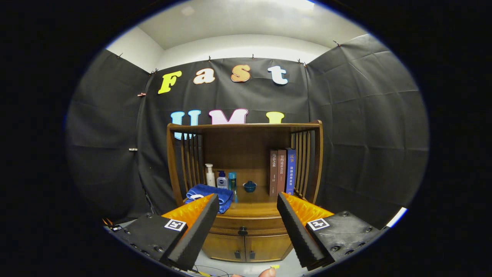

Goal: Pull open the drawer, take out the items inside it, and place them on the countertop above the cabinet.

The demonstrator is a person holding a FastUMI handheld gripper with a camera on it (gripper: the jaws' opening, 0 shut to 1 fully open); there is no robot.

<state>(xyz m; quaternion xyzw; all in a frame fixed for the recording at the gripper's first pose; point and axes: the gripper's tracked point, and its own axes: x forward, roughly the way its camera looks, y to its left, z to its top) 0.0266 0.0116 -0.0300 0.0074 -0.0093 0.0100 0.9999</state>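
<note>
Wooden cabinet point(246, 215) sits well ahead w/ drawer point(246, 223) closed, knob point(242, 231) between the spread, empty fingers point(248, 219); approach step, next needs closing in & gripping knob to pull.

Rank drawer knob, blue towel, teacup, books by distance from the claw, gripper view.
Claw open, short of the cabinet.
1. Drawer knob, between the fingers.
2. Blue towel, countertop front, left.
3. Teacup, mid-countertop, and books, right: too close to call.
</note>
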